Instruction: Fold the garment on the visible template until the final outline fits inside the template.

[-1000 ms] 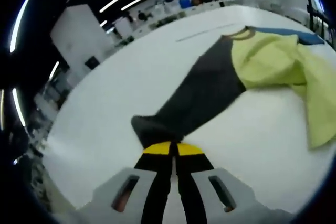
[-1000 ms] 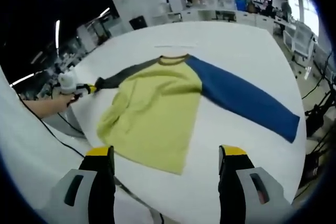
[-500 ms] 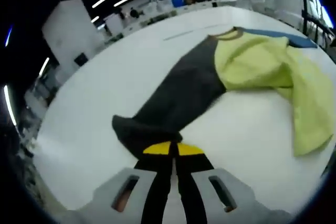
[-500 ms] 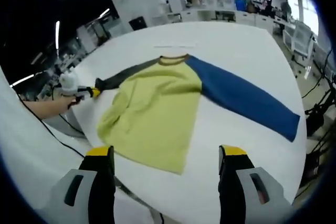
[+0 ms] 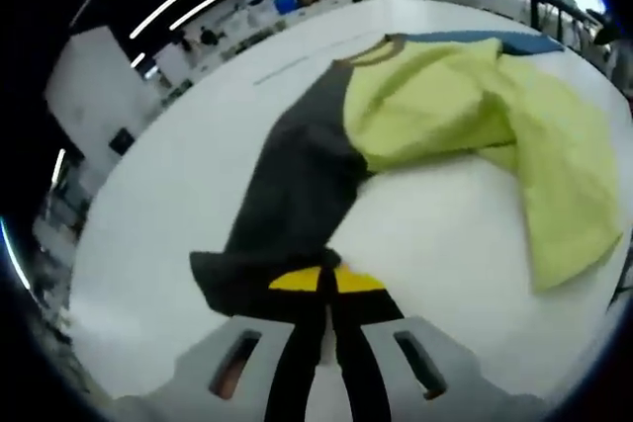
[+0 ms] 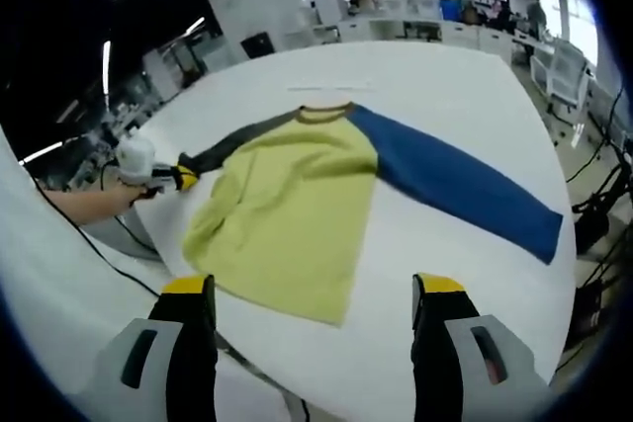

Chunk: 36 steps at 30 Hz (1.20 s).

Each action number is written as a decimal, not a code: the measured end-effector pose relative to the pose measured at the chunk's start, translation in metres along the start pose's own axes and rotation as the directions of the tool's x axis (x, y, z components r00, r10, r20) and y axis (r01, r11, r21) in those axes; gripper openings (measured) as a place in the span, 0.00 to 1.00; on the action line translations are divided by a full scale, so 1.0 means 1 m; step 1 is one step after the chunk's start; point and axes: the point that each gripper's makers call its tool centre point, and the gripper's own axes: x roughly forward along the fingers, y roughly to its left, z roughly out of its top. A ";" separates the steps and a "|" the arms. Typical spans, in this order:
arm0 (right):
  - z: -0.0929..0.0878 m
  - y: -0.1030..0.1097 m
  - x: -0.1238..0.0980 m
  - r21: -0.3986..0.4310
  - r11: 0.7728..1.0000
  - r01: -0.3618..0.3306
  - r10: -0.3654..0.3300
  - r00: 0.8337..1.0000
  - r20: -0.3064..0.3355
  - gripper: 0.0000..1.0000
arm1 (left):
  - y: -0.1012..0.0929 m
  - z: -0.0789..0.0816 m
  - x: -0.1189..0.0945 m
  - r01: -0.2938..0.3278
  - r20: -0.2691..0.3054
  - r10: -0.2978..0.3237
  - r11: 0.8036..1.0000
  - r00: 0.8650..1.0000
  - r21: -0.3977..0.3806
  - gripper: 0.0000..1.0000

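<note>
The garment (image 6: 297,210) looks soft, light and limp; grip sleeve cuffs or hems. Left claw (image 5: 323,280) is clamped on the dark sleeve (image 5: 287,205) cuff; right claw (image 6: 312,289) hangs open above the worktop (image 6: 445,96).

blue sleeve (image 5: 495,42) mostly hidden behind yellow body (image 5: 465,106)

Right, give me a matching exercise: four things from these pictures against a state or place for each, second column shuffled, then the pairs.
1. dark grey sleeve
2. blue sleeve
3. right gripper
4. yellow-green body

A. jaws apart, holding nothing
B. lies between the two sleeves
C. cuff pinched by the left gripper
D. stretched out flat, free of both grippers

Pairs: 1-C, 2-D, 3-A, 4-B
</note>
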 end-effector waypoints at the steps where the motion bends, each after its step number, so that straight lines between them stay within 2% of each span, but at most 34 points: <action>1: 0.000 0.000 0.000 0.000 1.000 0.000 0.000 1.000 0.000 0.81 | 0.000 0.000 0.000 0.001 0.001 -0.001 1.000 1.000 -0.005 0.00; 4: 0.000 0.001 0.001 0.000 1.000 -0.002 0.002 1.000 0.001 0.81 | 0.000 0.000 -0.001 0.003 0.006 -0.003 1.000 1.000 -0.018 0.00; 8: 0.001 0.002 0.002 -0.001 1.000 -0.005 0.005 1.000 0.003 0.81 | -0.002 0.003 -0.005 0.022 0.026 -0.021 0.999 0.999 -0.050 0.10; 15: 0.002 0.005 0.006 -0.007 1.000 -0.013 0.013 1.000 -0.001 0.81 | -0.002 0.002 -0.013 0.028 0.060 -0.024 0.998 0.998 -0.062 0.20; 27: 0.015 0.010 0.017 -0.032 0.999 -0.036 0.036 0.999 -0.004 0.81 | 0.026 -0.011 -0.025 -0.016 0.071 0.028 0.986 0.997 -0.165 0.28; 36: 0.019 0.013 0.023 -0.046 0.998 -0.049 0.048 0.999 -0.011 0.81 | 0.036 -0.011 -0.035 -0.038 0.094 0.057 0.980 0.994 -0.198 0.32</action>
